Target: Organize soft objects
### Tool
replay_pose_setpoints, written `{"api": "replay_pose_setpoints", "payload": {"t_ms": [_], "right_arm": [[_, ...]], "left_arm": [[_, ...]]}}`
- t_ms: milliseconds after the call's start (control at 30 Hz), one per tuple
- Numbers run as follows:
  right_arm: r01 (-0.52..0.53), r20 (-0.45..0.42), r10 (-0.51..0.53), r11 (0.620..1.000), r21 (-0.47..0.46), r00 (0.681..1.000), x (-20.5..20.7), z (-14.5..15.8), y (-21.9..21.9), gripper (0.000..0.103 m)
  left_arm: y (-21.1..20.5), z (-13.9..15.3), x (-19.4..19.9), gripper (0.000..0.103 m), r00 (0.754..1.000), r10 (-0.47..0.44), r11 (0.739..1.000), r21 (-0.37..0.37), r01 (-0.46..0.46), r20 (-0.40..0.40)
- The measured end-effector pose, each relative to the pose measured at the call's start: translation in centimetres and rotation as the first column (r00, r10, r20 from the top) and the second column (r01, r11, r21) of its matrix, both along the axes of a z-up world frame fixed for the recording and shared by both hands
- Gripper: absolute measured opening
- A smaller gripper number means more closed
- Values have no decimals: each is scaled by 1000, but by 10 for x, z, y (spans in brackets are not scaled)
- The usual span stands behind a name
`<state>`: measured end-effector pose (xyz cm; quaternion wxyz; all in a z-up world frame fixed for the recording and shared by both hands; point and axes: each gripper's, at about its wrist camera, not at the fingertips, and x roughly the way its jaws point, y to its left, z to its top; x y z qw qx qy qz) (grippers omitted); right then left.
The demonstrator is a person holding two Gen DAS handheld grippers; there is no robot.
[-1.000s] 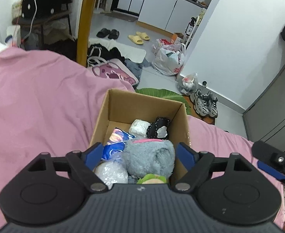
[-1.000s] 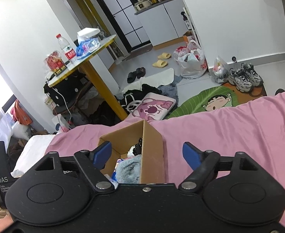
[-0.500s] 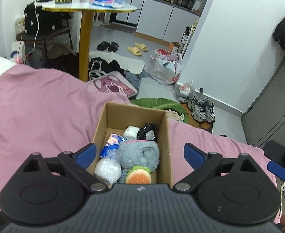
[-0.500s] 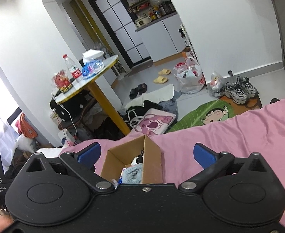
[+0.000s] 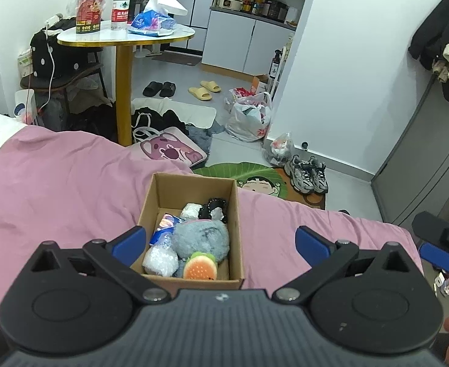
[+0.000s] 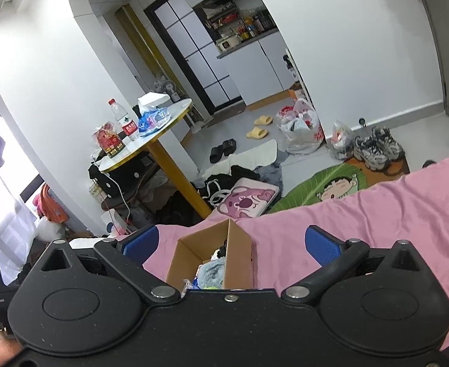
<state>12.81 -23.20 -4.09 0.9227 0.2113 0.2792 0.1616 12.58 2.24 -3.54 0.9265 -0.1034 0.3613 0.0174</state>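
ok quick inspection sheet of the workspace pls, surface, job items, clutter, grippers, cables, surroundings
surface: pink bedsheet, wrinkled.
job's things: cardboard box on the sheet, holding a grey plush, burger toy, blue packet and other soft items.
clutter: nothing seen on the sheet beside the box.
grippers: left gripper and right gripper open, jaws just opened, nothing held.
cables: white cable hanging by the round table.
surroundings: slippers, sneakers, plastic bags on the floor.

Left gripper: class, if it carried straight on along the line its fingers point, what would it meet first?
Probably the cardboard box on the pink bedspread, likely the grey plush toy inside; the left gripper is open and empty, depth uncertain.
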Motion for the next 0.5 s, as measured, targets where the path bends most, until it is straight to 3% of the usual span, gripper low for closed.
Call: {"api": "replay_pose_setpoints", "payload": {"t_ms": [500], "right_arm": [[-73, 38, 76, 995, -71, 996, -30, 19, -7, 103]], "left_arm": [[-18, 27, -34, 103, 999, -10, 999, 42, 8, 39]]}}
